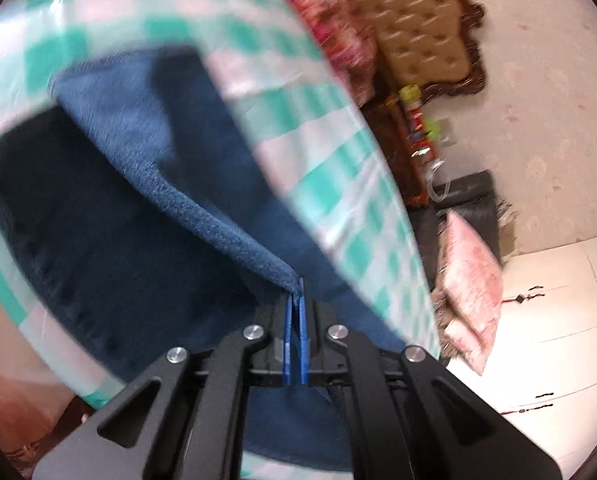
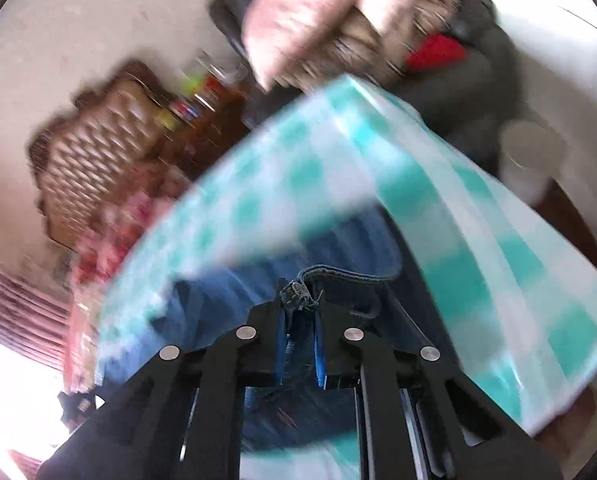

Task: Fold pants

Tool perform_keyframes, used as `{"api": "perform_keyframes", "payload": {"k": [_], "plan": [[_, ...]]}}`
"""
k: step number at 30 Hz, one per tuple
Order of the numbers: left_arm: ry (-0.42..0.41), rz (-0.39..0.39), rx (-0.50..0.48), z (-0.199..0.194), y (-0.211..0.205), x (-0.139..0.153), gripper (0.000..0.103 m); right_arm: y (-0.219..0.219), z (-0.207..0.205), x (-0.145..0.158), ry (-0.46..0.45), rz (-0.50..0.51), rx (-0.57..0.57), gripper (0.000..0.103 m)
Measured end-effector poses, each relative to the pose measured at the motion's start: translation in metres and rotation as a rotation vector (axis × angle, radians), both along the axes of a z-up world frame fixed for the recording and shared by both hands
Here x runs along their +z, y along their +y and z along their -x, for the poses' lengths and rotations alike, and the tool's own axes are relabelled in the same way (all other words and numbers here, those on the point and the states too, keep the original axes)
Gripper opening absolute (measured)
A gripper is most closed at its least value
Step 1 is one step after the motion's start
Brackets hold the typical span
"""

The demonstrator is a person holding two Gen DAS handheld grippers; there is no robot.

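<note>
Both tools, left (image 1: 296,296) and right (image 2: 300,300), pinch pants (image 1: 146,184) edges above the checked table (image 1: 338,184); thin grips may slip.

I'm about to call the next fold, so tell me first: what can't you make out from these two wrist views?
- Pants, left view: their near end is hidden behind the left gripper.
- Pants, right view: motion blur smears them beyond the hem in the right gripper; which part is pinched I cannot tell.
- Table, both views: its checked cloth is blurred, and frame edges cut it off.
- Neither view shows the other gripper.
</note>
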State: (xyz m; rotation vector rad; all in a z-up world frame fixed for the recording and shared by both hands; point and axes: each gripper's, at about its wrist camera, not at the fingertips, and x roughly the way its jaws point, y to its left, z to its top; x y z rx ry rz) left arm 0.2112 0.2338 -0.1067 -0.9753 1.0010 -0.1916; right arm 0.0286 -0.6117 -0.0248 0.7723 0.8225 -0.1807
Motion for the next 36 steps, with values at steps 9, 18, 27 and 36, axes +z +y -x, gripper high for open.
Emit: {"api": "perform_keyframes", "payload": {"k": [9,18,27,36], "plan": [[0.096,0.035,0.024,0.059,0.015,-0.075,0.002,-0.016,0.052,-0.095,0.192,-0.009,-0.01,0.01],[0.049,0.073,0.028,0.063,0.02,-0.081,0.002,-0.003,0.045,-0.091,0.252,0.15,0.026,0.01],[-0.006,0.105,0.185,0.047,0.068,-0.075,0.029,0.017,0.039,-0.091,0.326,0.316,0.026,0.01],[-0.044,0.022,0.217,0.05,0.084,-0.02,0.003,0.013,0.041,-0.071,0.297,0.301,0.017,0.01]]}}
